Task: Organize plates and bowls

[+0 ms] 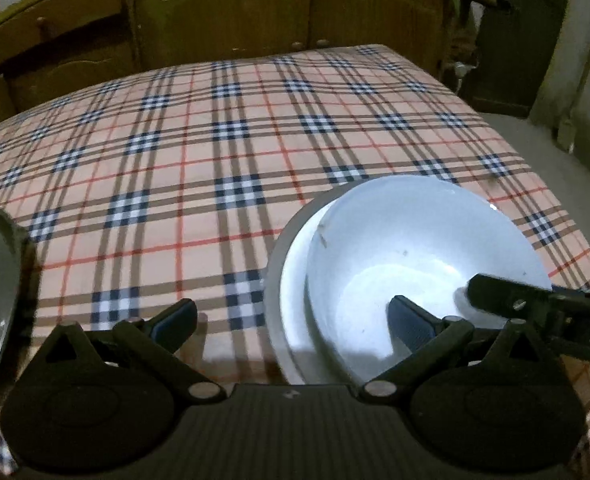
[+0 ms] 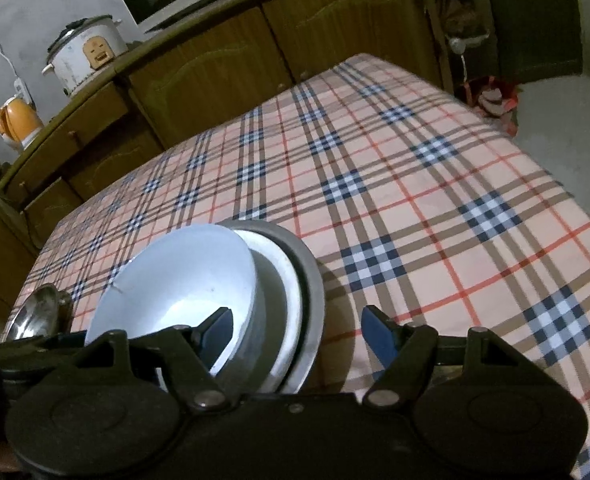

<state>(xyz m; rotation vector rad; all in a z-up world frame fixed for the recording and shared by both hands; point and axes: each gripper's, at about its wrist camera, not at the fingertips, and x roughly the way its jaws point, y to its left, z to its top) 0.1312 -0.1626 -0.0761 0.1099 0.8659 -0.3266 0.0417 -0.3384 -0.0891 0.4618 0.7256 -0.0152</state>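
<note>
White bowl (image 1: 407, 248) sits on a stack of plates (image 1: 291, 280) near the front edge of the table. The table wears a checked cloth (image 1: 199, 168) in pink, blue and red.

The left gripper (image 1: 295, 324) is wide open and holds nothing. Its right finger hangs over the inside of the bowl, and its left finger is over the cloth just beside the plates. Whether the finger touches the bowl is hard to tell.

The right gripper (image 2: 297, 332) is wide open too. Its left finger is over the inside of the bowl (image 2: 175, 280), and its right finger is out past the plates (image 2: 307, 280), so the rims of the bowl and plates lie between the two fingers.

A shiny metal bowl (image 2: 35, 316) sits to the left of the stack, near the table edge. Brown cupboards (image 2: 223, 68) stand behind the table, with a rice cooker (image 2: 83, 54) and an orange kettle (image 2: 17, 122) on top.
</note>
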